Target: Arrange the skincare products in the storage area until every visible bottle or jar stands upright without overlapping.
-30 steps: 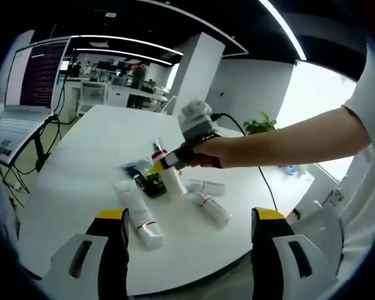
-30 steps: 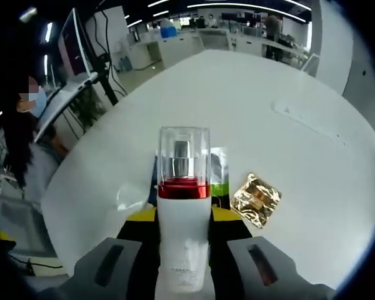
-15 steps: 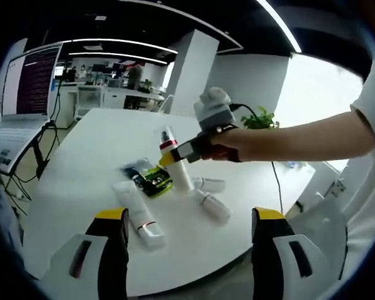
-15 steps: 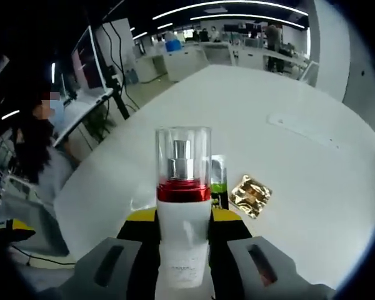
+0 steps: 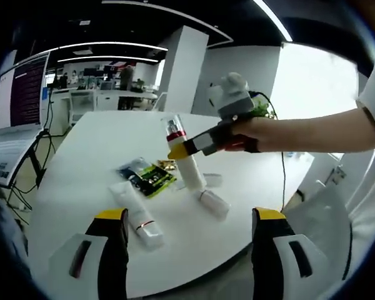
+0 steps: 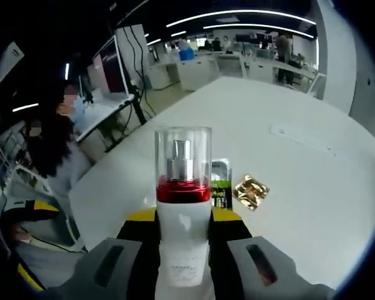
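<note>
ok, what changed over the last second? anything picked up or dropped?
The right tongs, shut on the red-collared pump bottle throughout, raised its upper end from a low lean to nearly upright; its base looks at or just above the white table, and I can't tell whether it touches. Nothing was released. The left tongs stay open, holding nothing. The tubes, small bottles and sachets lie where they were.

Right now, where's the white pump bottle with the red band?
The pump bottle is clamped in the right gripper, centre of the right gripper view; in the left gripper view it tilts above the green sachet on the white table.
</note>
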{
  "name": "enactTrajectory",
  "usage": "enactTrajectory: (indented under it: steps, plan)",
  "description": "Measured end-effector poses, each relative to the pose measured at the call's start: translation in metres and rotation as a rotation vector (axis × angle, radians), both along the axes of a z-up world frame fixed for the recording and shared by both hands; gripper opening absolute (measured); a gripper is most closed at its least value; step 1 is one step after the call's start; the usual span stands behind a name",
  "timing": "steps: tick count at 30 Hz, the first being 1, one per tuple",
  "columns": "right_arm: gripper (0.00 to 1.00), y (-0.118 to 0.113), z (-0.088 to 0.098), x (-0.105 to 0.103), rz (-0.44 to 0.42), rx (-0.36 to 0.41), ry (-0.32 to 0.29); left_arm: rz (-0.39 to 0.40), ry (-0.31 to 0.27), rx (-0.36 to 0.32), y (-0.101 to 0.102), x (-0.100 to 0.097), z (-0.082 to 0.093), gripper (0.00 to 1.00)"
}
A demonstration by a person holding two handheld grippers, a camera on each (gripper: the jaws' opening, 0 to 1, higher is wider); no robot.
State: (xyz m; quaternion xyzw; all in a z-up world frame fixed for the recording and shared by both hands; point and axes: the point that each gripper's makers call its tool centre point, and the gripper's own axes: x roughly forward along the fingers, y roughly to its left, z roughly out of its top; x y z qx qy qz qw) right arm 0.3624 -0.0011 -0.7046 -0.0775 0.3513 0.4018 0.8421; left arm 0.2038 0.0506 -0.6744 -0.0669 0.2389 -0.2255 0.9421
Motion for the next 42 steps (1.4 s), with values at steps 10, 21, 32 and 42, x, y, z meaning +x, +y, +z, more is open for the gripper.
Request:
enactTrajectory:
  steps: [10,21,32,42]
  plan:
    - [0.28,-0.014,0.012,-0.024,0.031,0.042,-0.005,0.002,-0.006,-0.029,-0.002,0.0,0.003,0.74]
    - [0.28,-0.024,0.028,-0.055,0.095,0.105,-0.04,-0.057,-0.007,-0.063,-0.013,-0.005,0.007,0.75]
    - [0.28,-0.037,0.045,-0.097,0.195,0.223,-0.074,-0.249,-0.043,-0.108,-0.041,-0.016,0.023,0.73]
    - [0.28,-0.047,0.068,-0.132,0.28,0.315,-0.07,-0.397,-0.081,-0.234,-0.07,-0.019,0.061,0.71]
